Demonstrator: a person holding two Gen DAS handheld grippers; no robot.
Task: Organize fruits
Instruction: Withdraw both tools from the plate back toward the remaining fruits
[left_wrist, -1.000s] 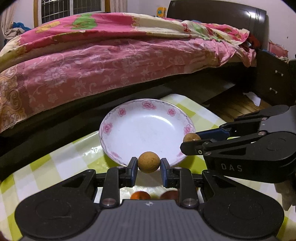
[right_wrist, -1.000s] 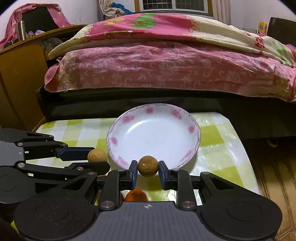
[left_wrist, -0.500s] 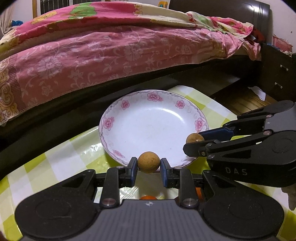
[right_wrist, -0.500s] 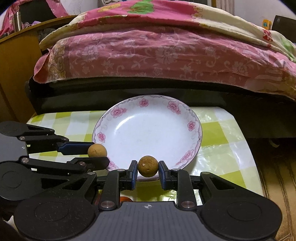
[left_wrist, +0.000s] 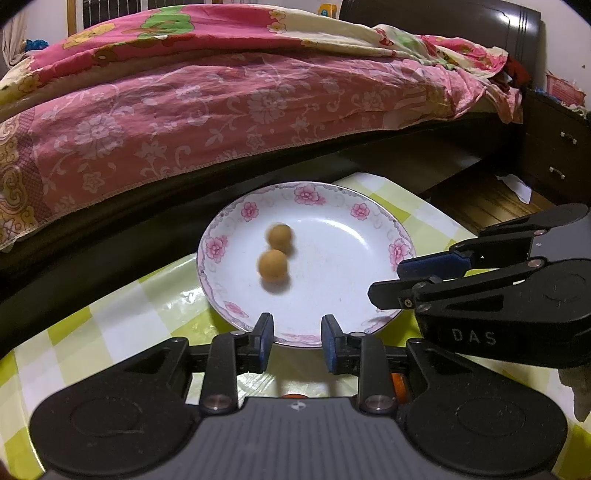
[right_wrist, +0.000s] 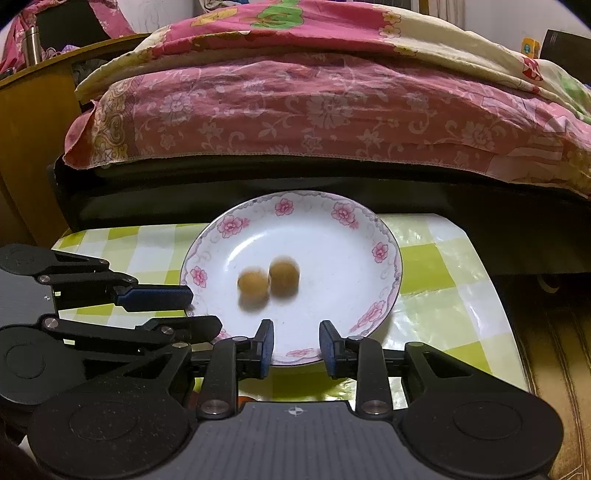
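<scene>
A white plate with pink flowers (left_wrist: 373, 218) (right_wrist: 384, 284) sits on the green-checked table. Two small round brown fruits lie in it side by side, blurred by motion: one (left_wrist: 272, 265) (right_wrist: 253, 283) and the other (left_wrist: 280, 236) (right_wrist: 283, 277). My left gripper (left_wrist: 297, 343) is open and empty at the plate's near rim; it also shows in the right wrist view (right_wrist: 201, 308). My right gripper (right_wrist: 296, 345) is open and empty at the near rim, and shows in the left wrist view (left_wrist: 388, 282). An orange fruit (left_wrist: 398, 384) peeks out under the left gripper's body.
A bed with a pink floral quilt (left_wrist: 221, 103) (right_wrist: 314, 96) runs along the far side of the table, close behind the plate. A dark nightstand (left_wrist: 557, 147) stands at the right, a wooden cabinet (right_wrist: 33, 122) at the left. The table edge (right_wrist: 480, 266) drops off to the right.
Both grippers have opened and let go of their brown fruits, which now roll in the plate. Both grippers moved forward over the plate's near rim.
</scene>
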